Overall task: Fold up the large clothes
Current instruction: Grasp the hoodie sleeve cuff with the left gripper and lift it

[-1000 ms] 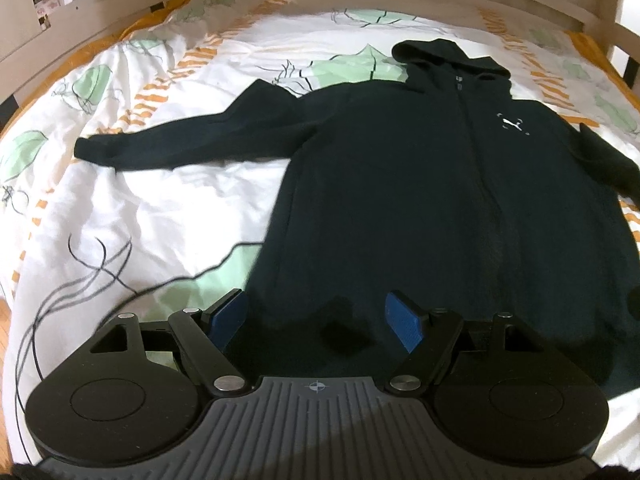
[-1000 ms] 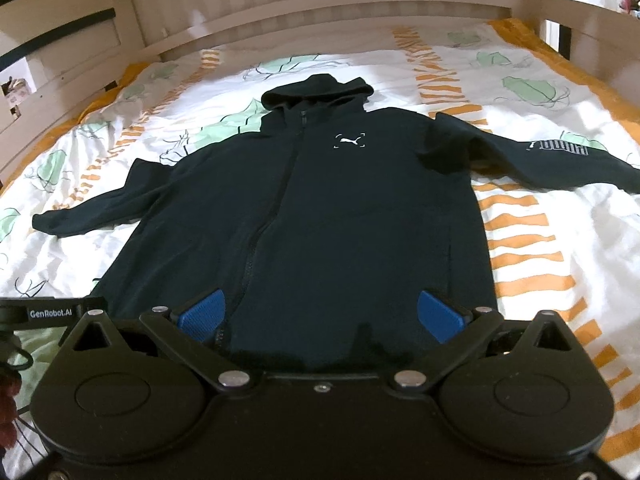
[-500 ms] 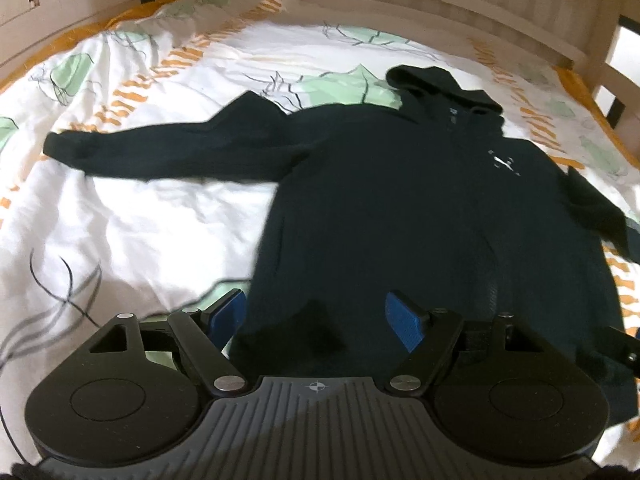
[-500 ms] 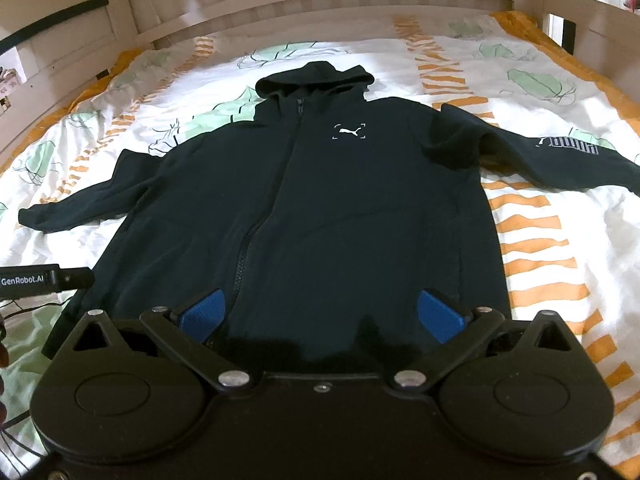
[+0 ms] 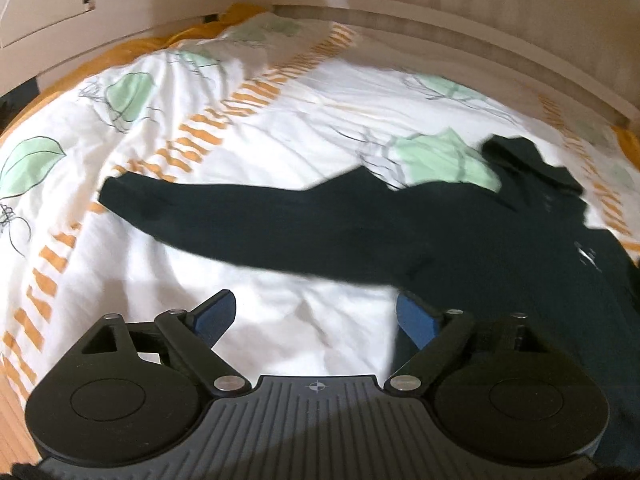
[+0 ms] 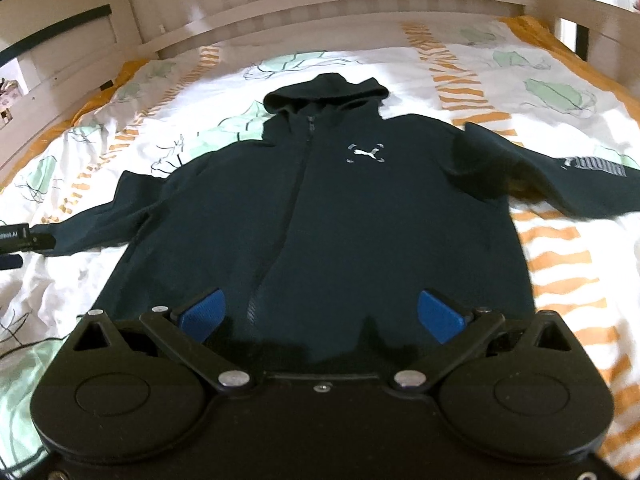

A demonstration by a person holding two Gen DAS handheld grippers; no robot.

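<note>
Hoodie (image 6: pixel 320 216) laid flat ahead of both tongs — soft, limp, likely weighty (grip sleeve cuff (image 5: pixel 120 196)); left gripper (image 5: pixel 316 318) and right gripper (image 6: pixel 320 316) gape, empty.

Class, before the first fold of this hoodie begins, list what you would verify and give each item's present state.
1. Hoodie lies flat, front up, on the bed cover: ok.
2. Zip closed: ok, as far as the hem shows.
3. Both sleeves spread out: ok; left sleeve, right sleeve.
4. Left gripper open, empty: ok.
5. Right gripper open, empty: ok.
6. Left gripper over the sleeve: not ok, it is over bare cover.
</note>
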